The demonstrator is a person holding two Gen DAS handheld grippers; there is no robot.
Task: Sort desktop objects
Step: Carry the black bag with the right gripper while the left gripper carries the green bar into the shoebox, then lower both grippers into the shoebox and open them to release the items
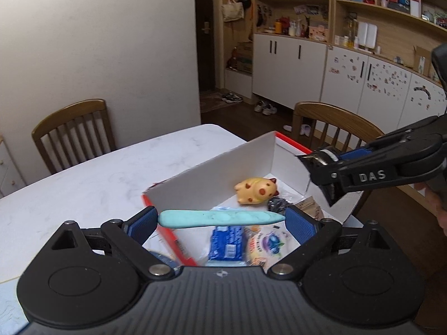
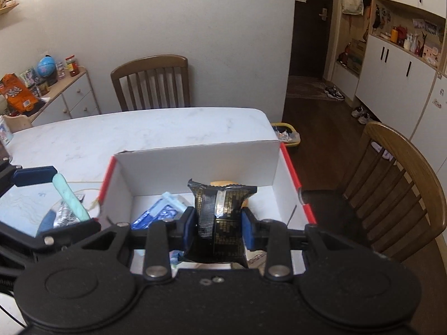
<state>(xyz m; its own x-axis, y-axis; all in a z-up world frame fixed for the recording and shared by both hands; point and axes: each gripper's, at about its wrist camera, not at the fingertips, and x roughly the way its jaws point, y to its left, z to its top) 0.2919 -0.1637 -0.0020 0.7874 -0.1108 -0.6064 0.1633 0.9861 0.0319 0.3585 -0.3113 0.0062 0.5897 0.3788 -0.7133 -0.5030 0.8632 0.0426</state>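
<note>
- Clamped between the blue pads of the right gripper (image 2: 219,223), low in the middle of the right wrist view, is one black snack packet (image 2: 220,209), held upright above the open box (image 2: 195,164).
- Left gripper (image 1: 222,219) has its fingers spread wide yet pressing on the two ends of one pale teal stick (image 1: 220,218), which lies crosswise at lower centre of the left wrist view, over the box's near corner.
- Judged step: both items are being carried to the box for dropping in. The next move calls for bringing each one clear inside the white walls, then letting the fingers part, without the two grippers colliding.
- Already in the box: one yellow animal toy (image 1: 255,190), one blue packet (image 1: 226,244), one colourful printed pouch (image 1: 265,245) and one small dark item that is too blurred to name.
- Around it: one white marble table (image 2: 139,131) and two wooden chairs.
</note>
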